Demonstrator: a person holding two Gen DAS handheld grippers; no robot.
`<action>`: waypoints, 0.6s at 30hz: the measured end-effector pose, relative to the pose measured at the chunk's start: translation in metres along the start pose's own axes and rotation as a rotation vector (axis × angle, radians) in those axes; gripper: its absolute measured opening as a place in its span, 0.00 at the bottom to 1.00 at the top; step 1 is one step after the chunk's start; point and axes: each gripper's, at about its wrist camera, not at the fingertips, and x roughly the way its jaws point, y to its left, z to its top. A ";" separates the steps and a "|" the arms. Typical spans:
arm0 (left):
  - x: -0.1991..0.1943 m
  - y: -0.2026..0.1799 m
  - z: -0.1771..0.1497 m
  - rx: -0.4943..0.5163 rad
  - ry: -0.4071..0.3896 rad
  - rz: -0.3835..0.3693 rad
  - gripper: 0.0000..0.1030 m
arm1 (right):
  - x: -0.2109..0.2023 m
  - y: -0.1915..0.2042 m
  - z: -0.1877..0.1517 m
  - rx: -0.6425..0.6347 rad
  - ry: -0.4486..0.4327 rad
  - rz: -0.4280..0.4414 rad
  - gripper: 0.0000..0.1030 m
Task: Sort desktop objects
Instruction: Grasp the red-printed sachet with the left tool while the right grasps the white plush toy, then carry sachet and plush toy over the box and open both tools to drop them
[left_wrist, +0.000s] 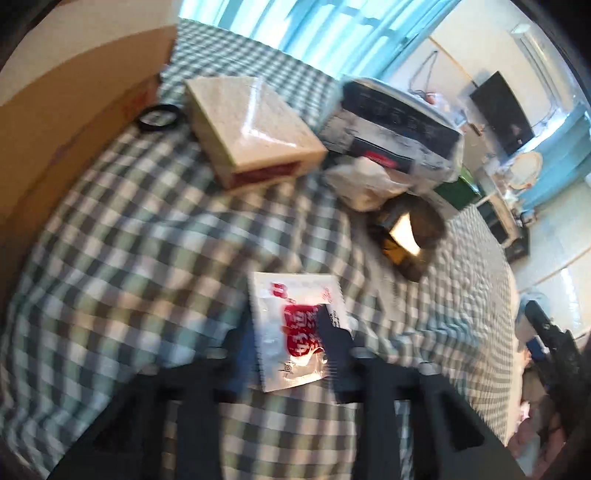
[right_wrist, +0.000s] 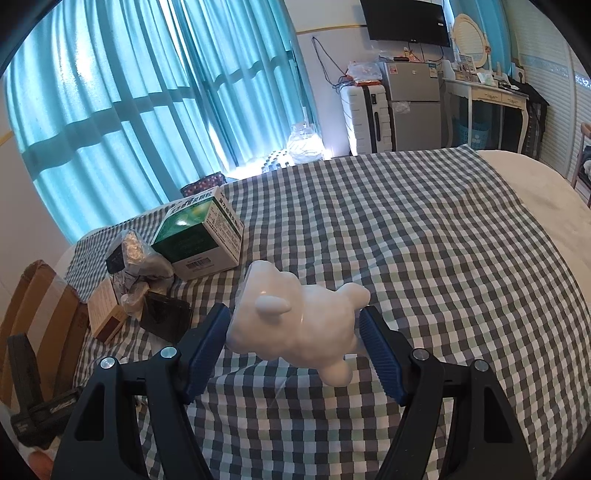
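A flat white sachet with red print (left_wrist: 291, 328) sits between the fingers of my left gripper (left_wrist: 288, 332), just over the checked cloth (left_wrist: 147, 258). Its left edge lies against the left pad, and the right finger (left_wrist: 332, 332) overlaps its crinkled right side. The sachet looks sharper than the blurred cloth around it. In the right wrist view a white glossy animal figurine (right_wrist: 299, 321) hangs above the checked cloth (right_wrist: 406, 240). My right gripper (right_wrist: 291, 325) is shut on it, with a blue pad on each flank.
Near the left gripper are a cardboard carton (left_wrist: 55, 129), a black ring (left_wrist: 160, 118), a beige box (left_wrist: 255, 129), a dark printed box (left_wrist: 388, 125), a crumpled bag (left_wrist: 369, 181) and a dark shiny packet (left_wrist: 406, 236). A green-and-white box (right_wrist: 199, 236) stands left of the figurine.
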 end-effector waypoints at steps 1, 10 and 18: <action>-0.002 0.001 0.000 -0.005 -0.009 -0.004 0.18 | 0.000 0.001 -0.001 -0.006 0.002 -0.001 0.70; -0.012 -0.029 -0.004 0.147 -0.046 -0.053 0.12 | -0.009 0.016 -0.017 -0.048 0.029 -0.014 0.70; -0.022 -0.058 -0.017 0.278 -0.085 -0.090 0.14 | -0.014 0.018 -0.020 -0.055 0.021 -0.013 0.70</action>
